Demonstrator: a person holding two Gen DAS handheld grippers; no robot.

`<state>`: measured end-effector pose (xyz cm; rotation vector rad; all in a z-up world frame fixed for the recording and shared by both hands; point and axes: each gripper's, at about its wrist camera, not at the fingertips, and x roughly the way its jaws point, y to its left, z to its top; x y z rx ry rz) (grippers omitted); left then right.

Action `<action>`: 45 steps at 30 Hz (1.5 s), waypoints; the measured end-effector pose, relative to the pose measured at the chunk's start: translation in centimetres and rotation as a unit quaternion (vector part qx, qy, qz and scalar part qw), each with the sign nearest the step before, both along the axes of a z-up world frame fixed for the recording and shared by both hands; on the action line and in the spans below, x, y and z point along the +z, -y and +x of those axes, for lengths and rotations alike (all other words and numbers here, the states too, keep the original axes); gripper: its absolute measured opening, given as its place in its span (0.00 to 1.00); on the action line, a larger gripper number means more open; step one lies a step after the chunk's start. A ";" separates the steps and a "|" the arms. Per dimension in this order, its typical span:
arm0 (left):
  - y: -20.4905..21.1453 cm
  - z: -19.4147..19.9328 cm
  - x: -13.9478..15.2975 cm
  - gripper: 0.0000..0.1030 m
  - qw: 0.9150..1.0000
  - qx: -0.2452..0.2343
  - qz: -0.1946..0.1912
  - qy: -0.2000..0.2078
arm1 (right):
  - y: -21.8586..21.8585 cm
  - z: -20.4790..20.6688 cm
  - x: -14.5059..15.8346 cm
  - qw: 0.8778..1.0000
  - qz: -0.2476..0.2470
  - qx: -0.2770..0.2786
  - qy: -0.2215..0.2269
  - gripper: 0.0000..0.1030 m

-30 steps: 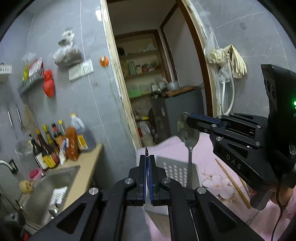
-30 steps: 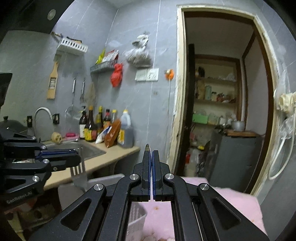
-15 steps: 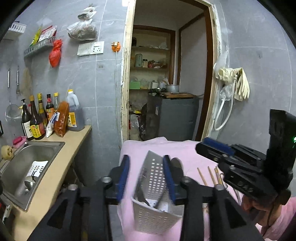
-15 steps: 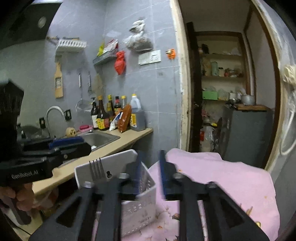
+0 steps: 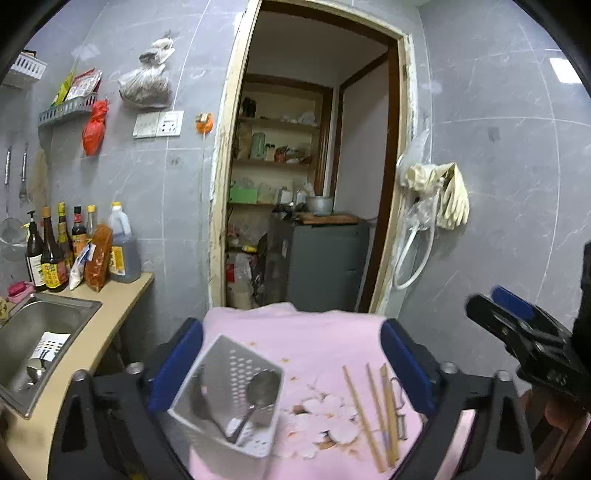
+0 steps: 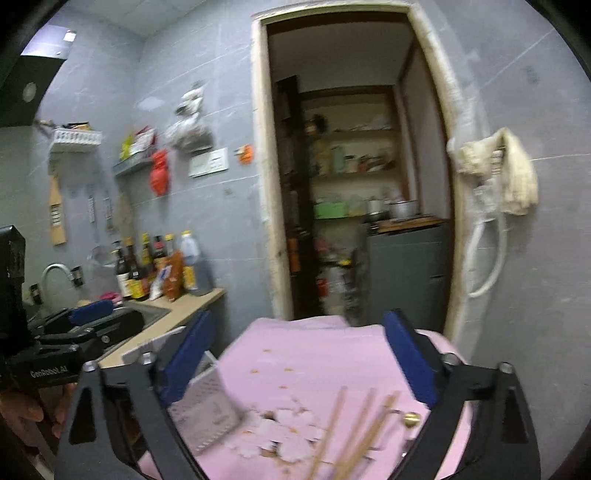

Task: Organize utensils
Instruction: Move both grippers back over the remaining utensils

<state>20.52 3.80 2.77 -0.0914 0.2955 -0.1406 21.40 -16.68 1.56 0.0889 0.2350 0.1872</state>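
Both tongs, left and right, gape wide and empty above the pink-clothed tabletop; loose wooden chopsticks await the white perforated plastic utensil basket.

light: dim, cool, indoor | glare: a ceiling light is reflected at upper left | blur: right wrist view is smeared, left sharper | edges: strongly bowed, black corners vignetted

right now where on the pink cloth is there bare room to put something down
The bare patch is the far half of the pink cloth, between the white utensil basket on the left and the doorway edge. It is crowded nearer: the chopsticks and a small tool lie at right, beside the flower print.
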 end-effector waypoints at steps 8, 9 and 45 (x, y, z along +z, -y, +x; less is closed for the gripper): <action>3.0 -0.1 -1.1 1.00 1.000 -0.016 -0.002 0.010 | 3.6 -2.8 -0.1 0.997 -0.028 -0.075 0.000 0.99; 3.4 0.1 -1.4 1.00 1.000 -0.017 0.002 0.010 | 3.9 -3.1 -0.2 0.997 -0.029 -0.078 -0.001 0.99; 13.3 14.1 -16.0 0.76 0.971 -0.064 0.076 -0.220 | 12.9 9.9 -17.7 0.972 0.033 -0.006 -0.234 0.82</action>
